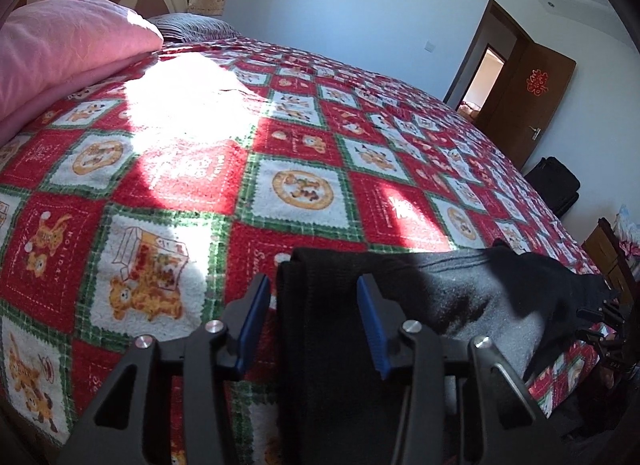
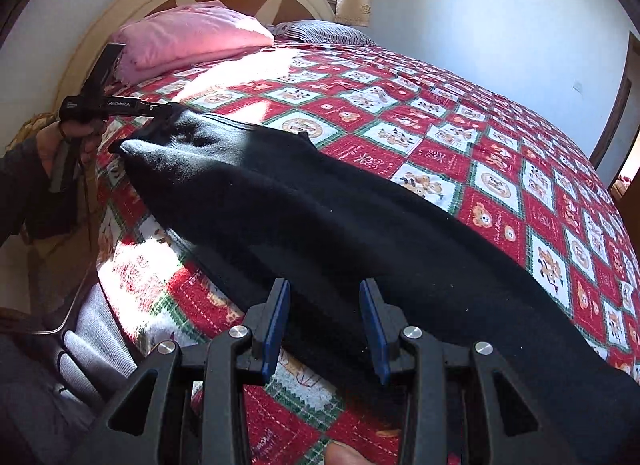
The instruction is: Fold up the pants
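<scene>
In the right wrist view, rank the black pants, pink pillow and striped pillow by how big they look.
Largest to smallest:
1. black pants
2. pink pillow
3. striped pillow
The pants lie nearest the camera and the pillows farthest, so this reflects apparent size only.

Left black two-finger gripper with blue pads [image 1: 316,305] gapes wide, fingers pointing twelve o'clock; right black blue-padded gripper [image 2: 325,307] likewise spread, aimed twelve.

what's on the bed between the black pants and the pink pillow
Only the red checked blanket, partly sunlit, lies between the black pants and the pink pillow; the right wrist view shows this stretch best.
</scene>
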A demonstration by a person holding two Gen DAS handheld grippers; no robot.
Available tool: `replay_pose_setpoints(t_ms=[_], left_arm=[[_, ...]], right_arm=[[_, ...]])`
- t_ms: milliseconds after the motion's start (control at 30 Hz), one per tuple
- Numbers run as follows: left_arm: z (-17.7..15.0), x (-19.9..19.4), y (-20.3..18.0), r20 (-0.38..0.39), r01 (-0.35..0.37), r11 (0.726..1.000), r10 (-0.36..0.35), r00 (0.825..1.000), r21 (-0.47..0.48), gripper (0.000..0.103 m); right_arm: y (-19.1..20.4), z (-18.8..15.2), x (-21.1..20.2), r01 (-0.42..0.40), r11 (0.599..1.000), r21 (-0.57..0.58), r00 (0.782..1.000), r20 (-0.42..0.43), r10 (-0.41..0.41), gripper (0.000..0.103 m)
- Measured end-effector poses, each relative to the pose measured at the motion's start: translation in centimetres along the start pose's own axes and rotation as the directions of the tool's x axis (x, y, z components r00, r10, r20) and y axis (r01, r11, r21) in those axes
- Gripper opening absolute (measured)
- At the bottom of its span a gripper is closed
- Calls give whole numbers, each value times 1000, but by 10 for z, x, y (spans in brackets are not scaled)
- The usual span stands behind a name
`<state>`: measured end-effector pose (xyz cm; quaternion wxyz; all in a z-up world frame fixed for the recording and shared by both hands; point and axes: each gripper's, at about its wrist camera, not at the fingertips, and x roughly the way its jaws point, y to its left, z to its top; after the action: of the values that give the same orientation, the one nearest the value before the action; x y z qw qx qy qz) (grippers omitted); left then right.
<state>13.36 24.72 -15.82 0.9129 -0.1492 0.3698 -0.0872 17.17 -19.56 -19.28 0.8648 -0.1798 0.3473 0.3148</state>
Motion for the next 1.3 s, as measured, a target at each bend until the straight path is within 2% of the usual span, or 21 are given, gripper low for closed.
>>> replay_pose_setpoints(t_ms=[67,167,333,433,500,533,600,667,733,800,867,933,1000,1033,1133,1233,1267,1300], left_arm=[[0,0,-3,-1,-4,1000,4,1000,10,35],[1,-1,-5,-6,-35,999,35,999,27,14],[12,-15,-6,34,-31,999,30,999,12,12],[26,-14,-2,55,-25,999,27,998,-34,9],[33,-4,6,46,-27,997,30,998,-69,8],[35,5,13,21,-3,995,5,1000,-100,8],[31,18,23,0,-35,991,36,999,-132,8],[26,22,30,-3,-24,988,24,1000,-153,8],[20,12,31,35,0,986,6,999,-166,8],[15,-1,27,64,10,991,-1,998,-137,8],[13,-12,22,69,16,994,-8,998,-111,13],[12,-21,16,75,31,995,-24,997,-97,26],[11,-25,9,80,45,996,-39,996,-74,61],[10,-24,5,77,35,997,-30,997,-65,69],[10,-8,-1,44,6,999,-4,999,-48,71],[7,14,1,14,-27,997,28,1000,-77,71],[7,19,2,18,-38,996,39,999,-82,73],[5,19,1,37,-47,996,50,998,-76,73]], right_arm=[[-1,-1,-1,4,1000,5,1000,0,-4,38],[-1,-1,0,12,1000,11,1000,4,-12,38],[5,-2,5,32,999,-13,999,-3,-32,38],[15,-1,9,33,998,-54,999,-2,-33,38],[23,-1,14,40,995,-90,999,-2,-40,38],[26,-1,18,51,993,-107,999,-3,-51,38],[30,-2,27,92,986,-139,996,-9,-94,38],[30,-4,33,105,983,-149,994,-21,-109,38],[30,-9,36,103,982,-160,994,-29,-109,38],[31,-12,36,111,977,-184,993,-8,-115,38],[32,-12,37,119,972,-202,993,-1,-121,38],[35,-9,38,125,968,-216,992,-1,-129,38],[40,-9,35,100,969,-226,995,-2,-103,38],[42,-9,35,87,970,-228,996,-4,-90,38],[47,-10,40,106,964,-245,994,1,-109,38],[39,-4,42,90,979,-184,996,-5,-92,38],[36,-2,43,83,983,-164,996,-5,-85,38],[33,-2,44,77,987,-144,997,-6,-79,33]])
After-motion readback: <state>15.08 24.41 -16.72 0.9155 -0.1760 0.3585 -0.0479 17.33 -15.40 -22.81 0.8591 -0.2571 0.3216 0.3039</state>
